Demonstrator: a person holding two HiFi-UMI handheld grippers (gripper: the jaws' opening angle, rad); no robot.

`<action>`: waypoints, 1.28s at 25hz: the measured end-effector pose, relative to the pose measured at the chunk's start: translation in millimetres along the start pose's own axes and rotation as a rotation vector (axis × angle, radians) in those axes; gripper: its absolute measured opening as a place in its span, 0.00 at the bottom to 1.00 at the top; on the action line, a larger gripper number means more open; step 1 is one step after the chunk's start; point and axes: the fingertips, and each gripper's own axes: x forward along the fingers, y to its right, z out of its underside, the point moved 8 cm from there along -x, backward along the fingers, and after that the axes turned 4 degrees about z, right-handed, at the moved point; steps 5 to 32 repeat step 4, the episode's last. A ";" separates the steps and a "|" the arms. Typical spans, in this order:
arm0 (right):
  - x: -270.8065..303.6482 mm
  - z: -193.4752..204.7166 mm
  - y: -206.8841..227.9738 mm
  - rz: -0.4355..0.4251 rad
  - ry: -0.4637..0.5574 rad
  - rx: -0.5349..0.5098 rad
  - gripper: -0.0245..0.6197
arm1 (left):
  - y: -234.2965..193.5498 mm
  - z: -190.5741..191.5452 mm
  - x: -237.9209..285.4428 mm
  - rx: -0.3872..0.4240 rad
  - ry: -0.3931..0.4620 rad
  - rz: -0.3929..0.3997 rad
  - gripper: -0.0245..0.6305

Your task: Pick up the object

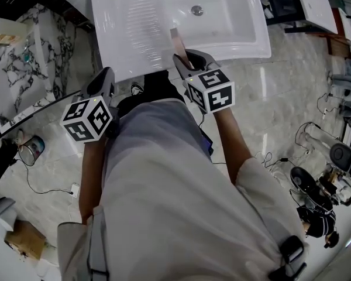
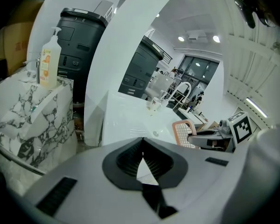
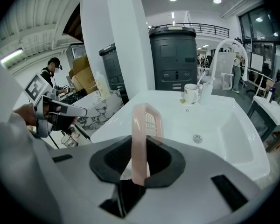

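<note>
Found a soap bottle upright on the marble-patterned block at far left in the left gripper view; got only the block's top from overhead. Read the left claw in its own view as closed tip to tip, gripping nothing, against the white sink. From the head view, placed that claw beside the person's body, short of the sink's near rim. Further right, saw the right claw clamped on the pink slotted piece, upright between the jaws, above the sink's near edge. Made out the piece's grid only in the two gripper views; caught just a narrow pink strip from above. Spotted a cup at the back rim in the right gripper view alone, beyond the head view's top edge. Could not make out the piece's lower end, buried inside the claw.
</note>
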 end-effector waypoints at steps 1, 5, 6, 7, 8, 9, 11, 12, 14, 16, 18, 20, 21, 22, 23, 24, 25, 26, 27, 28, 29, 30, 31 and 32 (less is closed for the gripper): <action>1.4 -0.9 -0.2 -0.002 -0.001 -0.003 0.17 | -1.0 -0.8 0.9 -0.001 -0.001 0.000 0.04; 5.3 -3.0 -0.5 -0.006 -0.007 -0.011 0.17 | -3.5 -3.2 3.6 -0.001 -0.002 0.002 0.04; 5.3 -3.0 -0.5 -0.006 -0.007 -0.011 0.17 | -3.5 -3.2 3.6 -0.001 -0.002 0.002 0.04; 5.3 -3.0 -0.5 -0.006 -0.007 -0.011 0.17 | -3.5 -3.2 3.6 -0.001 -0.002 0.002 0.04; 5.3 -3.0 -0.5 -0.006 -0.007 -0.011 0.17 | -3.5 -3.2 3.6 -0.001 -0.002 0.002 0.04; 5.3 -3.0 -0.5 -0.006 -0.007 -0.011 0.17 | -3.5 -3.2 3.6 -0.001 -0.002 0.002 0.04; 5.3 -3.0 -0.5 -0.006 -0.007 -0.011 0.17 | -3.5 -3.2 3.6 -0.001 -0.002 0.002 0.04; 5.3 -3.0 -0.5 -0.006 -0.007 -0.011 0.17 | -3.5 -3.2 3.6 -0.001 -0.002 0.002 0.04; 5.3 -3.0 -0.5 -0.006 -0.007 -0.011 0.17 | -3.5 -3.2 3.6 -0.001 -0.002 0.002 0.04; 5.3 -3.0 -0.5 -0.006 -0.007 -0.011 0.17 | -3.5 -3.2 3.6 -0.001 -0.002 0.002 0.04; 5.3 -3.0 -0.5 -0.006 -0.007 -0.011 0.17 | -3.5 -3.2 3.6 -0.001 -0.002 0.002 0.04; 5.3 -3.0 -0.5 -0.006 -0.007 -0.011 0.17 | -3.5 -3.2 3.6 -0.001 -0.002 0.002 0.04; 5.3 -3.0 -0.5 -0.006 -0.007 -0.011 0.17 | -3.5 -3.2 3.6 -0.001 -0.002 0.002 0.04; 5.3 -3.0 -0.5 -0.006 -0.007 -0.011 0.17 | -3.5 -3.2 3.6 -0.001 -0.002 0.002 0.04; 5.3 -3.0 -0.5 -0.006 -0.007 -0.011 0.17 | -3.5 -3.2 3.6 -0.001 -0.002 0.002 0.04; 5.3 -3.0 -0.5 -0.006 -0.007 -0.011 0.17 | -3.5 -3.2 3.6 -0.001 -0.002 0.002 0.04; 5.3 -3.0 -0.5 -0.006 -0.007 -0.011 0.17 | -3.5 -3.2 3.6 -0.001 -0.002 0.002 0.04; 5.3 -3.0 -0.5 -0.006 -0.007 -0.011 0.17 | -3.5 -3.2 3.6 -0.001 -0.002 0.002 0.04; 5.3 -3.0 -0.5 -0.006 -0.007 -0.011 0.17 | -3.5 -3.2 3.6 -0.001 -0.002 0.002 0.04; 5.3 -3.0 -0.5 -0.006 -0.007 -0.011 0.17 | -3.5 -3.2 3.6 -0.001 -0.002 0.002 0.04; 5.3 -3.0 -0.5 -0.006 -0.007 -0.011 0.17 | -3.5 -3.2 3.6 -0.001 -0.002 0.002 0.04; 5.3 -3.0 -0.5 -0.006 -0.007 -0.011 0.17 | -3.5 -3.2 3.6 -0.001 -0.002 0.002 0.04; 5.3 -3.0 -0.5 -0.006 -0.007 -0.011 0.17 | -3.5 -3.2 3.6 -0.001 -0.002 0.002 0.04; 5.3 -3.0 -0.5 -0.006 -0.007 -0.011 0.17 | -3.5 -3.2 3.6 -0.001 -0.002 0.002 0.04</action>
